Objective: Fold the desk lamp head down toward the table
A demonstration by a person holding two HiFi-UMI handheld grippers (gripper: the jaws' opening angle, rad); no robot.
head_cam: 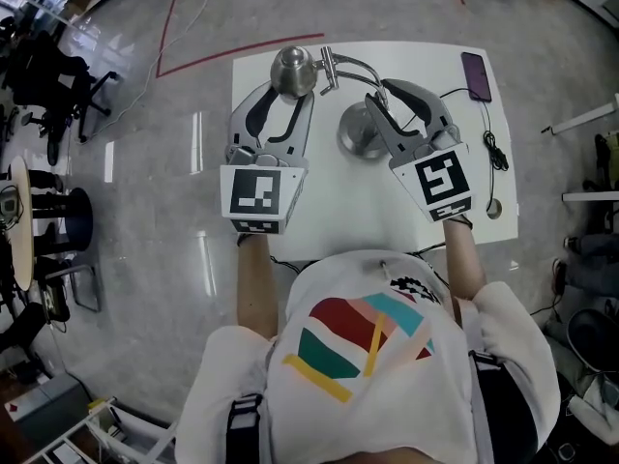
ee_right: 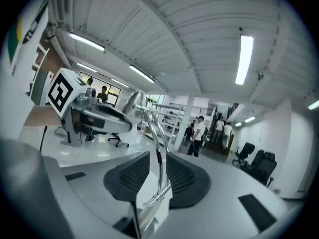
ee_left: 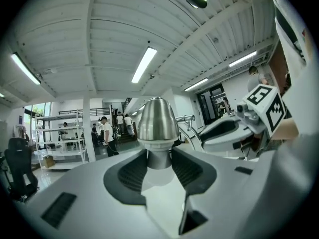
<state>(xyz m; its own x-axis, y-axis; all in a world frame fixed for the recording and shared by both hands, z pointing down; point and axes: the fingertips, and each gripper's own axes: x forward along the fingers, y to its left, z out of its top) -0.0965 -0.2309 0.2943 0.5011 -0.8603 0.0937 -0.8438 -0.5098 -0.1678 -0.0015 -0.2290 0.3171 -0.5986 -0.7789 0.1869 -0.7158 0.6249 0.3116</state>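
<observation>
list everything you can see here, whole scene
table: 1, white, under the lamp
desk lamp: 1, silver; lamp head far left, lamp arm running right, round lamp base mid-table
phone: 1, dark, table's far right corner
cable: 1, black, along the table's right edge
tape line: 1, red, on the floor beyond the table
office chairs: black, count unclear, floor at left
left gripper: 1, grey, closed on the lamp head's neck
right gripper: 1, grey, closed on the lamp arm
</observation>
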